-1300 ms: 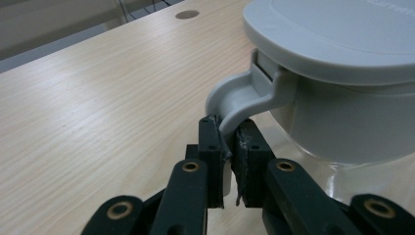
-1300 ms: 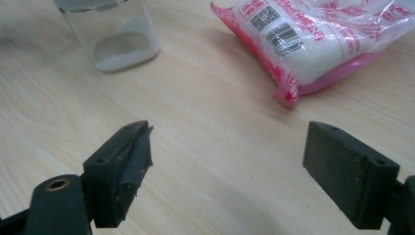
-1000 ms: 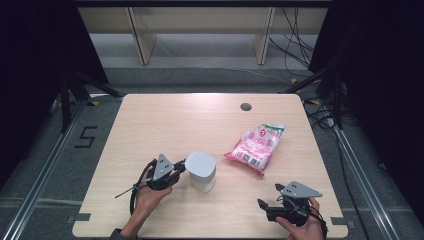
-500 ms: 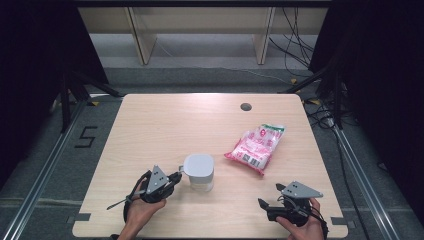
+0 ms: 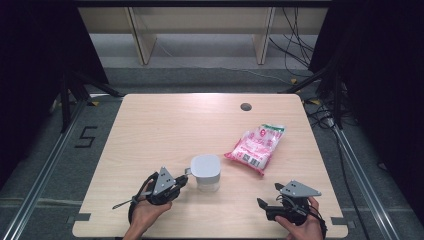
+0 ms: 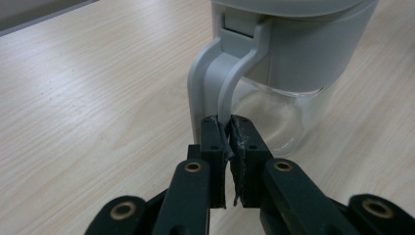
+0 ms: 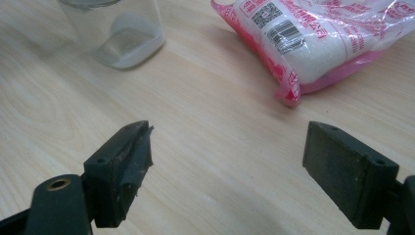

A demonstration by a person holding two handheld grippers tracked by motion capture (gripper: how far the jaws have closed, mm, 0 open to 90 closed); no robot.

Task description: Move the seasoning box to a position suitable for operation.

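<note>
High view
- Table (image 5: 165, 125): light wood, with a small dark hole (image 5: 245, 106) near the far edge.
- Jug (image 5: 205, 171): upright near the front edge, left of centre; grey lid on top, clear body below, handle turned to the left.
- Bag (image 5: 256, 147): pink and white, lying flat to the right of the jug and a little farther back, apart from it.
- Left gripper (image 5: 181, 182): in a hand at the front left, pointing right at the jug's handle, touching it.
- Right gripper (image 5: 261, 204): in a hand at the front right corner, low over the table, well apart from jug and bag.

Left gripper view
- Left gripper (image 6: 228, 128): jaws clenched on the lower end of the handle (image 6: 215, 78), its thin grey strip pinched between the pads.
- Jug (image 6: 293, 54): stands on the table just beyond the jaws; grey upper part, clear lower part.

Right gripper view
- Right gripper (image 7: 227, 147): jaws spread wide, nothing between them but bare table.
- Jug (image 7: 122, 29): clear base at upper left, ahead of the jaws.
- Bag (image 7: 318, 34): at upper right, barcode side up, white grains inside.
</note>
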